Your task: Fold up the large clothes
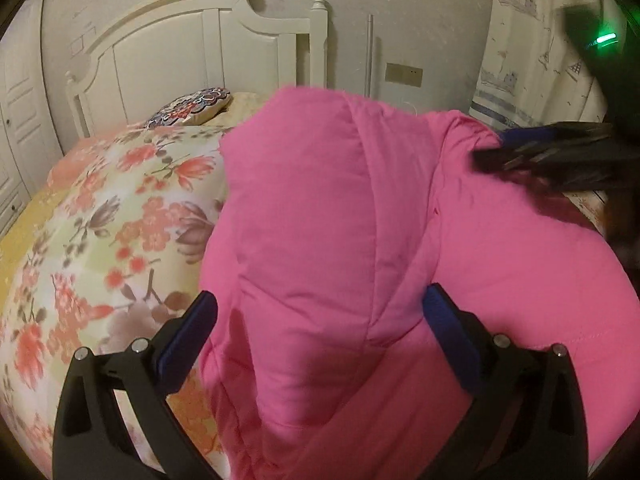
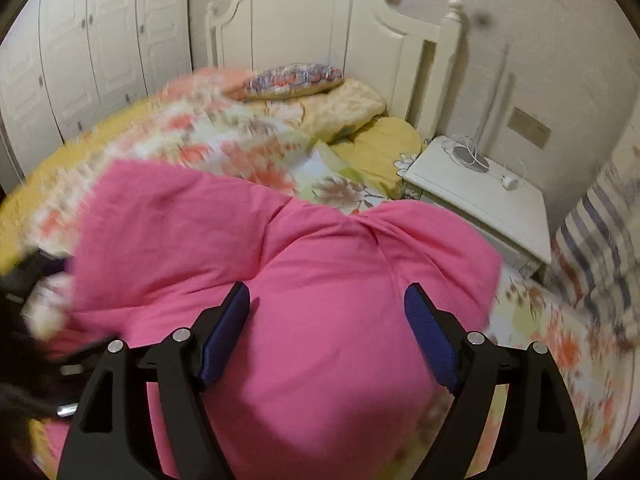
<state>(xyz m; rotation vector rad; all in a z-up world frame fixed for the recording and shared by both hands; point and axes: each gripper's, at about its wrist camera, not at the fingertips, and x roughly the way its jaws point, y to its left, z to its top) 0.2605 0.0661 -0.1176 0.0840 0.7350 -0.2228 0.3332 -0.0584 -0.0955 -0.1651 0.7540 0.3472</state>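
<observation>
A large padded pink garment [image 1: 340, 220] lies bunched on the bed; it also fills the middle of the right wrist view [image 2: 320, 280]. My left gripper [image 1: 320, 312] is open, its blue pads [image 1: 192, 332] spread on either side of a raised fold of the garment. My right gripper [image 2: 328, 312] is open too, its blue pads [image 2: 224, 332] wide apart over the pink bulk. The right gripper also shows, blurred, at the right of the left wrist view [image 1: 540, 152], at the garment's far edge.
A floral quilt [image 1: 108, 220] covers the bed. A patterned pillow [image 2: 296, 80] lies by the white headboard [image 2: 320, 32]. A white nightstand [image 2: 480, 192] with cables stands to the right. White wardrobe doors [image 2: 80, 60] line the left wall. A striped curtain [image 2: 600, 220] hangs right.
</observation>
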